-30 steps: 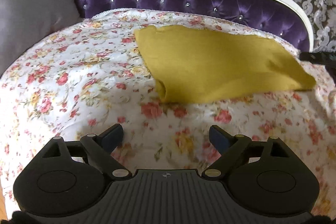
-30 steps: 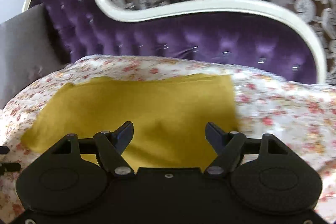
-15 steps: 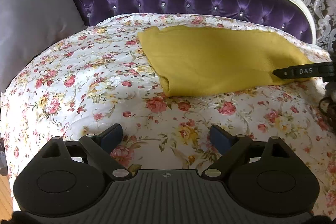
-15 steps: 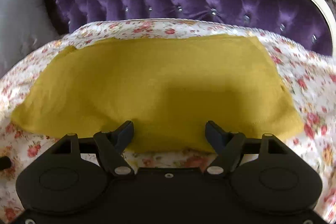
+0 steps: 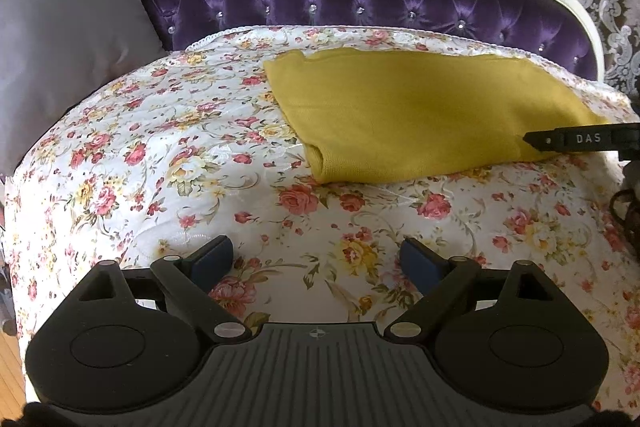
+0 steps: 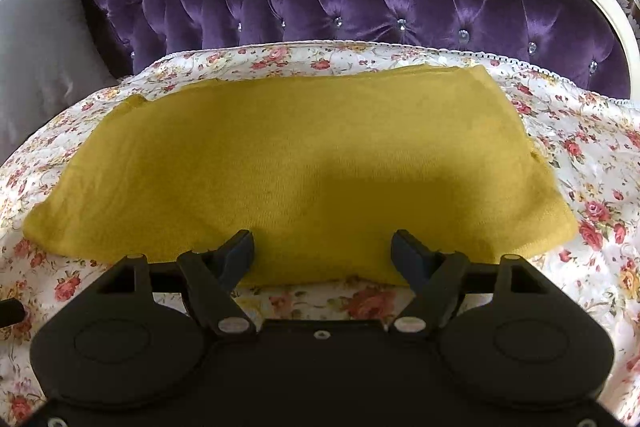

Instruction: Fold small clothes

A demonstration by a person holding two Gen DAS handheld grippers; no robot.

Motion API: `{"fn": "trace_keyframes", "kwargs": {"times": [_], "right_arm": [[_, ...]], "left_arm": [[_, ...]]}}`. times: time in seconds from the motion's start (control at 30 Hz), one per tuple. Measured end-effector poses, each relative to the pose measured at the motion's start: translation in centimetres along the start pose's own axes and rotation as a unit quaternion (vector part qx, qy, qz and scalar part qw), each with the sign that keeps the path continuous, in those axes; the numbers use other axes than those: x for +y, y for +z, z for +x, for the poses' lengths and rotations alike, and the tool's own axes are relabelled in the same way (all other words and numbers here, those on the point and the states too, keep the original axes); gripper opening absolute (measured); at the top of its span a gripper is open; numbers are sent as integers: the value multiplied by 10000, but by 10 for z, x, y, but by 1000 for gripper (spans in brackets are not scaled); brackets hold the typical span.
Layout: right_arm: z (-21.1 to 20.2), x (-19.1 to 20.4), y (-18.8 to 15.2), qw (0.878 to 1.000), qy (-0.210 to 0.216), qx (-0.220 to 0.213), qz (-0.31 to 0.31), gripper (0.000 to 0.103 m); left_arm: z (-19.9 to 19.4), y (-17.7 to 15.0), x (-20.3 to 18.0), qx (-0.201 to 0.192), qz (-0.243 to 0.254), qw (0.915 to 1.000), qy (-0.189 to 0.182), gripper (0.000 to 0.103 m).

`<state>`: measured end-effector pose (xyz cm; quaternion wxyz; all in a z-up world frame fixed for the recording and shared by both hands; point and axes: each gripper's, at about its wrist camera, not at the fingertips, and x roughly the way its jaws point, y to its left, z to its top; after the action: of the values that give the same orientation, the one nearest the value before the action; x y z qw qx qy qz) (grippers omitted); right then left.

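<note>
Garment: we see the mustard cloth (image 6: 296, 167) lying folded on the floral quilt (image 5: 160, 155), near the purple headboard (image 6: 400, 3).
Right gripper (image 6: 322, 251): jaws wide, empty, at the cloth's near edge.
Left gripper (image 5: 316, 259): wide, empty, well short of the cloth.
Risk: we judge a shallow pinch could snag the quilt or lift only the top layer.

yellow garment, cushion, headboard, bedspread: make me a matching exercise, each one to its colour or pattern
Things:
1. folded garment
2. cushion
3. tufted headboard
4. bedspread

Looks:
A. white with red and yellow roses
B. plain grey
C. mustard yellow
D. shiny purple with studs

Pairs: 1-C, 2-B, 3-D, 4-A
</note>
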<state>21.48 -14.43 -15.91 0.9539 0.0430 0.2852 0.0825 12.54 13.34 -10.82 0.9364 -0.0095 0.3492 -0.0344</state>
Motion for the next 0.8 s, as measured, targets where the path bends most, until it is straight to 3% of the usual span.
{"fn": "trace_keyframes", "kwargs": {"times": [0.37, 0.4, 0.47, 0.53, 0.67, 0.8], "right_arm": [[-2, -3, -1, 9998, 150, -55, 86, 83], [-2, -4, -1, 9998, 178, -56, 93, 85], [-2, -4, -1, 9994, 330, -16, 106, 98], [-5, -4, 0, 9987, 500, 2, 42, 99], [-28, -20, 4, 9920, 1164, -413, 265, 93], [-46, -54, 12, 9873, 1314, -817, 361, 93]], "left_arm": [[1, 1, 0, 41, -28, 10000, 64, 93], [1, 1, 0, 40, -24, 10000, 63, 93], [1, 1, 0, 31, -40, 10000, 50, 93], [1, 0, 2, 18, -70, 10000, 26, 93], [0, -1, 3, -2, -99, 10000, 10, 93], [0, 0, 3, 2, -117, 9999, 7, 93]]}}
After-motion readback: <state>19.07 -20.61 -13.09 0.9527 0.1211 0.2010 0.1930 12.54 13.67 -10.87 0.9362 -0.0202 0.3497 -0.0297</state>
